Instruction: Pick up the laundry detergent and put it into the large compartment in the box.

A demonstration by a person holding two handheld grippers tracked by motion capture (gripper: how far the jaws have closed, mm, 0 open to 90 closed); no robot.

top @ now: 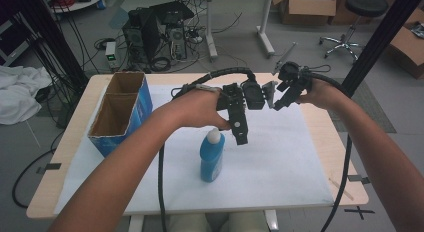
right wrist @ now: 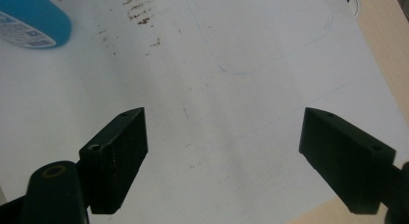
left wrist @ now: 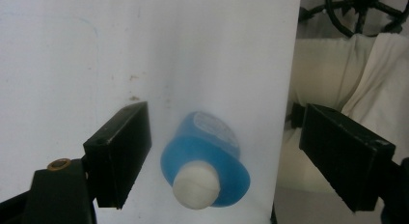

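Blue bottle (left wrist: 205,159) with its white cap (left wrist: 195,186) stands upright on the white mat (top: 280,157), and I hold my left gripper (top: 239,129) wide open above it, so next I must lower the jaws around its neck and close, while my right gripper (top: 280,99) waits open.

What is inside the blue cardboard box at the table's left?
The blue cardboard box has two open compartments, and the brown inner walls I can see are bare. Its near wall hides the bottom of the front compartment. The blue bottle stands outside on the white sheet.
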